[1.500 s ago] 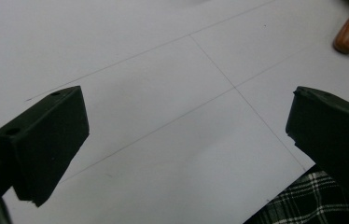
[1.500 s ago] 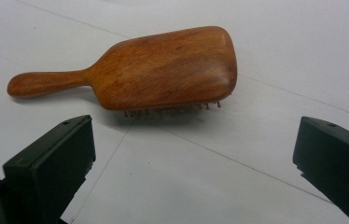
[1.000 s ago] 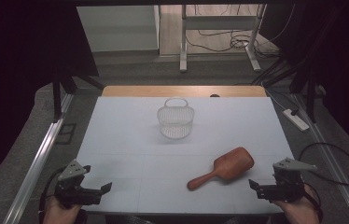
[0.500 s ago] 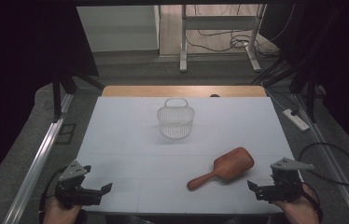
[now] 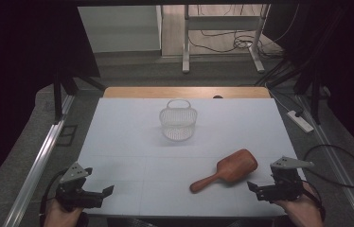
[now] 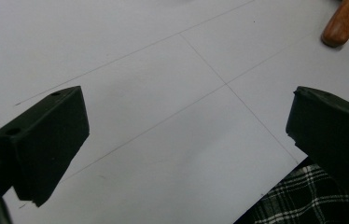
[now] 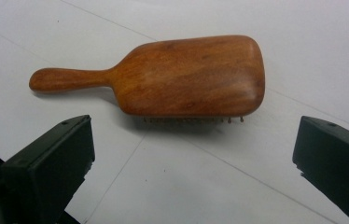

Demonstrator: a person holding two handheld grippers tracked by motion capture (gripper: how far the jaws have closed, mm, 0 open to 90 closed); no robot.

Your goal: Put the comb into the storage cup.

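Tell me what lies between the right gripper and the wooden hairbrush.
Nothing: in the right gripper view, bare white table runs from the open right gripper to the wooden hairbrush, lying bristles down. The high view shows the same bare stretch.

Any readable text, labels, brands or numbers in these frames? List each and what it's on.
None readable.
Wooden hairbrush: plain wood grain on its back, no brand or mark.
Wire basket: no tag or label.
White table top: thin ruled lines, no characters.
Left hand-held gripper and right hand-held gripper: black jaws, no markings visible.
Power strip on the floor: too small to tell.
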